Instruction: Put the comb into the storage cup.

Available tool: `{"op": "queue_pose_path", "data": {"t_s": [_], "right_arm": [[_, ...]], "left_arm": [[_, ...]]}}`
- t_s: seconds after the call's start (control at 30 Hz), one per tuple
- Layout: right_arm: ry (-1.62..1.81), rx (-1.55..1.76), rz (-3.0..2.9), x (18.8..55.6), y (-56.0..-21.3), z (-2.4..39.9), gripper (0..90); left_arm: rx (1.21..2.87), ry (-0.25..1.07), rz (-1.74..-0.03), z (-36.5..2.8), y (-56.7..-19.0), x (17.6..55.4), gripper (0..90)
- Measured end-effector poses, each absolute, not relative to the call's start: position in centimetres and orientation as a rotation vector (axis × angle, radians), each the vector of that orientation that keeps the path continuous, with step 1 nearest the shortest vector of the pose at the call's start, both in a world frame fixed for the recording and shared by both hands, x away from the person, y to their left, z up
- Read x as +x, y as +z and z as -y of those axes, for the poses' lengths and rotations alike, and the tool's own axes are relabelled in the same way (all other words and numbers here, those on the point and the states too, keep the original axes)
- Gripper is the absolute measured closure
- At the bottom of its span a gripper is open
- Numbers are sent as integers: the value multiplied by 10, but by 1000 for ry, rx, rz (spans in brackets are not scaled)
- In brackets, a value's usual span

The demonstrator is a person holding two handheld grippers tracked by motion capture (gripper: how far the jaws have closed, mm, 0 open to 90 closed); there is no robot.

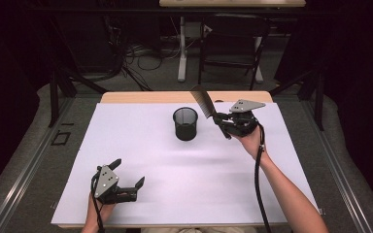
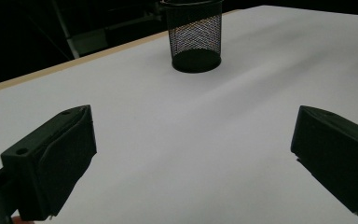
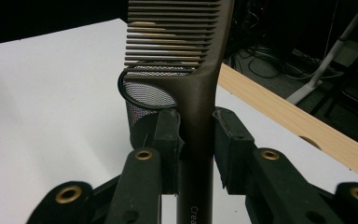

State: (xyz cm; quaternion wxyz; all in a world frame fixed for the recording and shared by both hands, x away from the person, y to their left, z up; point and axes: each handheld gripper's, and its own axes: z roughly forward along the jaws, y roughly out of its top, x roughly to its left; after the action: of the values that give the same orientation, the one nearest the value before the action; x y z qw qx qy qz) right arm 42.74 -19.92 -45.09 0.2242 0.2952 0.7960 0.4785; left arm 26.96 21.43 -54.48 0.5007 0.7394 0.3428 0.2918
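Jaws of the right gripper (image 3: 196, 140) are clamped on the handle of a dark comb (image 3: 186, 70), one pad on each flat side of the handle, so the comb stands out ahead of them with its teeth end farthest from the hand. From the high view the right gripper (image 1: 222, 124) sits just to the right of the mesh cup (image 1: 185, 123), and the comb (image 1: 204, 102) slants up and back over the cup's right rim without touching it. Holding it by the handle keeps the toothed end free; my guess is that it is being lined up to go into the cup, which stands upright and looks empty, its open mouth facing up to receive it

Jaws of the left gripper (image 2: 193, 158) stand wide apart with nothing between them, only bare white counter (image 2: 168, 140). That left gripper (image 1: 126, 179) rests low on the counter, well in front of the cup and to its left, pointing toward it; it seems parked out of the way while the other hand works
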Motion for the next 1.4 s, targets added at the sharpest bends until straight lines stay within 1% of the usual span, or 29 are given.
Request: {"op": "queue_pose_path", "data": {"t_s": [1.4], "right_arm": [[1383, 819, -2165, 447, -435, 174, 729]], "left_arm": [[1783, 711, -828, -214, -545, 270, 0]]}}
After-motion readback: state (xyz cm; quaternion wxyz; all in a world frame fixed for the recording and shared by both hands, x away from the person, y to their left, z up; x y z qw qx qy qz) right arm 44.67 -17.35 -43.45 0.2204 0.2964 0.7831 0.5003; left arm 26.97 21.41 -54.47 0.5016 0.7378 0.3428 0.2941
